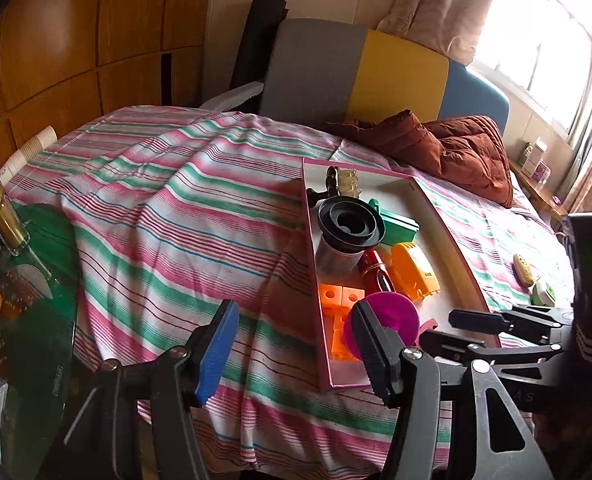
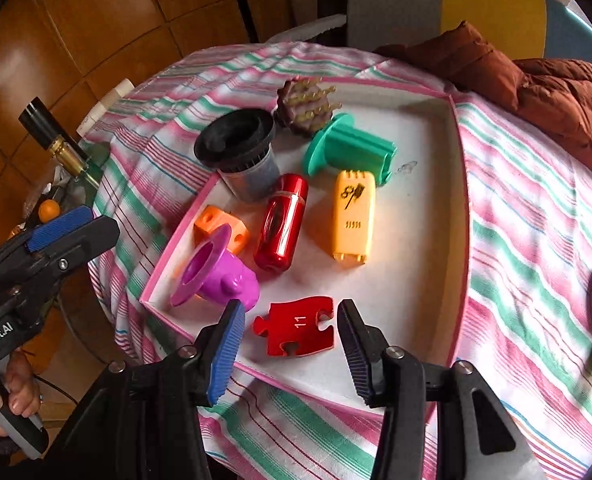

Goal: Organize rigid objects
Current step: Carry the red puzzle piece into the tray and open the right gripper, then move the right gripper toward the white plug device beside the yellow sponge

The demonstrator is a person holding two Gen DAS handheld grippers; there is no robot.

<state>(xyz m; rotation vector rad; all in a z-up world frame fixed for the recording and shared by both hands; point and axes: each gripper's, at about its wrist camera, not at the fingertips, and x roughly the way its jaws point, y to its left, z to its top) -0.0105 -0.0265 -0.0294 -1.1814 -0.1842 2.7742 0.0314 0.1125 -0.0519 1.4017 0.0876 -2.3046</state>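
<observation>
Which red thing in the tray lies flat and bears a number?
The red puzzle piece, marked 11, lying flat at the tray's near edge. The other red thing, the shiny cylinder, is rounded and sits farther in, beside the orange case.

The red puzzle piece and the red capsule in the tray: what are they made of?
Red puzzle piece: flat, matte, printed "11"; probably plastic or painted wood. Red capsule: glossy, with bright highlights; seemingly metallic-coated plastic or metal.
</observation>
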